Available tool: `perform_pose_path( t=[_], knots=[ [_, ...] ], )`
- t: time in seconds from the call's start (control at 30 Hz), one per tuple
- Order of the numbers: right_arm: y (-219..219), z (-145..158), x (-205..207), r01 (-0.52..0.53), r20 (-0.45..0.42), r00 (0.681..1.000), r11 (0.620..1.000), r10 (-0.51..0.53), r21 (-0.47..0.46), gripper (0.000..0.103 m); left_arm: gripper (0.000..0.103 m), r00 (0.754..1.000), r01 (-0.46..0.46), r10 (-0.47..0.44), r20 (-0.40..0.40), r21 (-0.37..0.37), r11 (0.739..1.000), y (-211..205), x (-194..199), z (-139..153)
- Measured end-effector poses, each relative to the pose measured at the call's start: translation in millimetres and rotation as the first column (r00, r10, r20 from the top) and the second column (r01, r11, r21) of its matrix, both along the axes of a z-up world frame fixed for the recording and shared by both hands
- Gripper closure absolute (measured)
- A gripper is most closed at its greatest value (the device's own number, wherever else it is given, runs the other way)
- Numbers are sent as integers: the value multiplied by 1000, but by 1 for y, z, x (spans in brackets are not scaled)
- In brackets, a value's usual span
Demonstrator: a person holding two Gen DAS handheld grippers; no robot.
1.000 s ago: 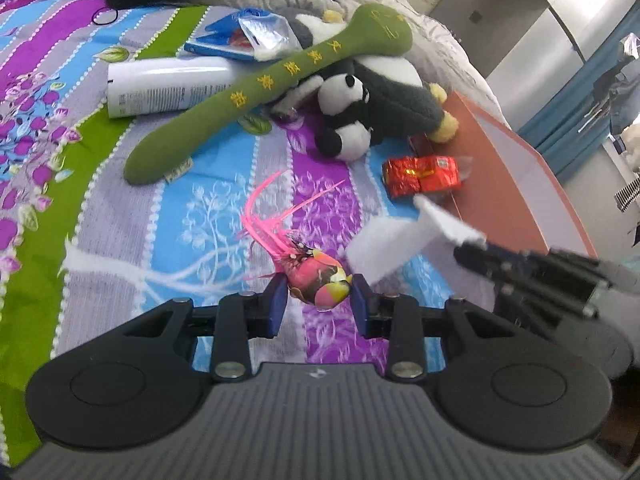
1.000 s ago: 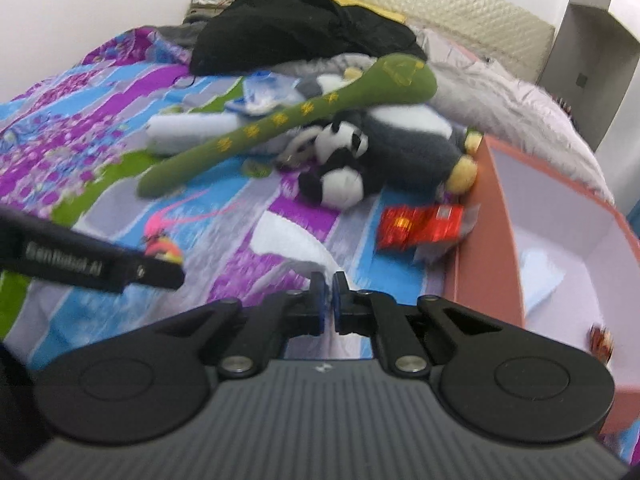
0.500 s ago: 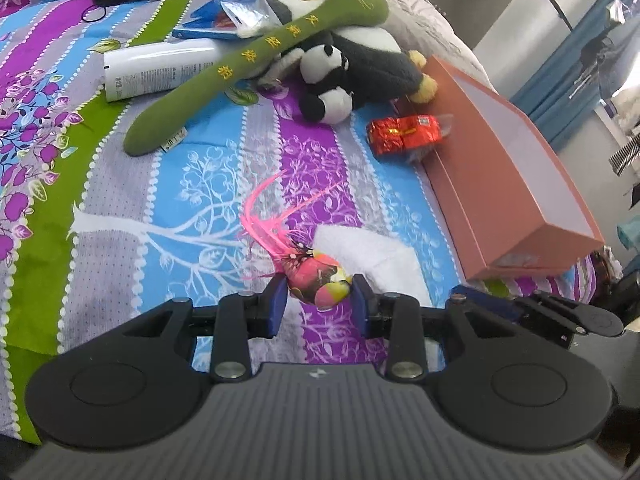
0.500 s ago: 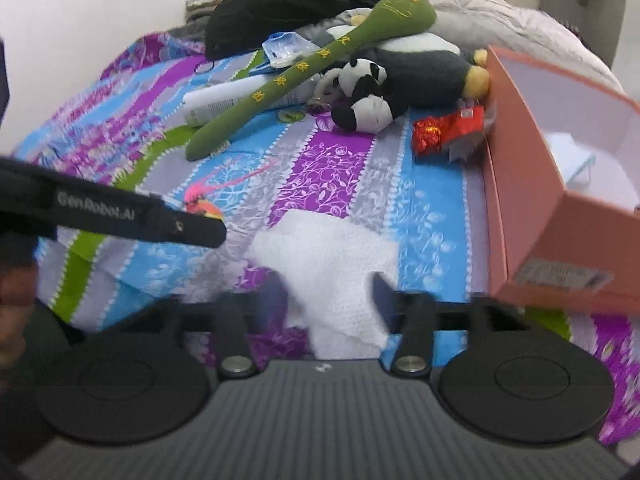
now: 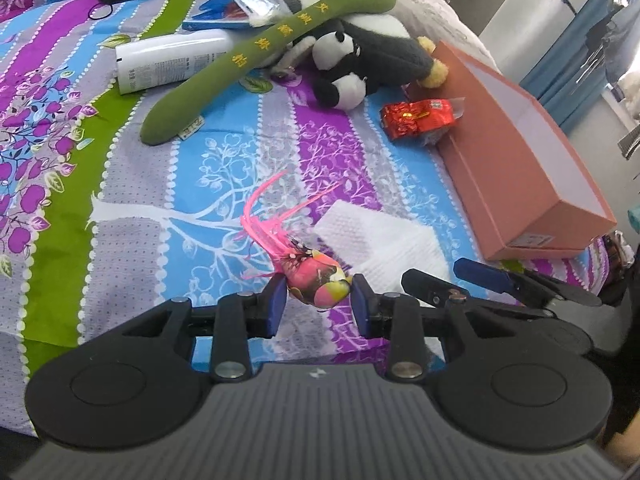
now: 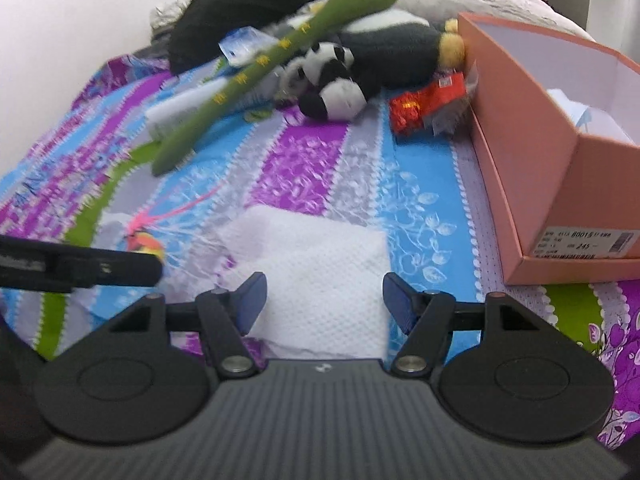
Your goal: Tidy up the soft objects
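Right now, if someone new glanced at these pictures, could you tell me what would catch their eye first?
Probably the bright pink feathered bird toy, pinched in the left gripper just above the striped bedspread. Next, the long green plush lying across the panda plush at the far end. Then the white cloth spread flat before the open right gripper, with the orange box to its right.

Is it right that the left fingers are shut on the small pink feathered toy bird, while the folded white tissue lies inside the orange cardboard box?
No. The right wrist view shows the folded white tissue on the striped bedsheet, beside the orange cardboard box. The small pink feathered toy bird part is right.
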State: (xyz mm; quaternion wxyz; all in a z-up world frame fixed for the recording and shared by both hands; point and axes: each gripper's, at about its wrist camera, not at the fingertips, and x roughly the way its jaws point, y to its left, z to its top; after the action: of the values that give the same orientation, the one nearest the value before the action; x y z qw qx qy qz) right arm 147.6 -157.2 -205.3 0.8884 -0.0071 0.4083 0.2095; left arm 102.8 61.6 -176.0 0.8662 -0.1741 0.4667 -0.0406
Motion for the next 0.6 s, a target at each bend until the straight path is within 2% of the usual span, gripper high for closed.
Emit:
perform_pose_path(
  t=[0.13,0.33,0.4,0.5,0.57,0.6],
  knots=[
    [5,-15,2,-27,-35,999,999,26,-23,34,63,1000,3,-3,-15,13,1000,0,1,-4],
    [14,-19,-6,-66,11,998,995,67,-81,35,63,1000,2,-2,-27,21,1000,1,5,-4],
    [14,-19,-5,-72,9,997,994,73,-85,40,63,1000,2,-1,-24,30,1000,0,5,-3],
    [15,-18,-8,-96,21,995,992,98,-82,54,63,999,-5,7,-45,43,999,-1,8,-8],
    [16,-16,-10,-110,27,993,991,113,-80,74,63,998,-13,15,-62,39,999,0,10,-11],
    [16,-15,-10,-108,29,993,991,110,-83,78,63,998,-10,12,-63,40,999,-1,11,-10]
  ],
)
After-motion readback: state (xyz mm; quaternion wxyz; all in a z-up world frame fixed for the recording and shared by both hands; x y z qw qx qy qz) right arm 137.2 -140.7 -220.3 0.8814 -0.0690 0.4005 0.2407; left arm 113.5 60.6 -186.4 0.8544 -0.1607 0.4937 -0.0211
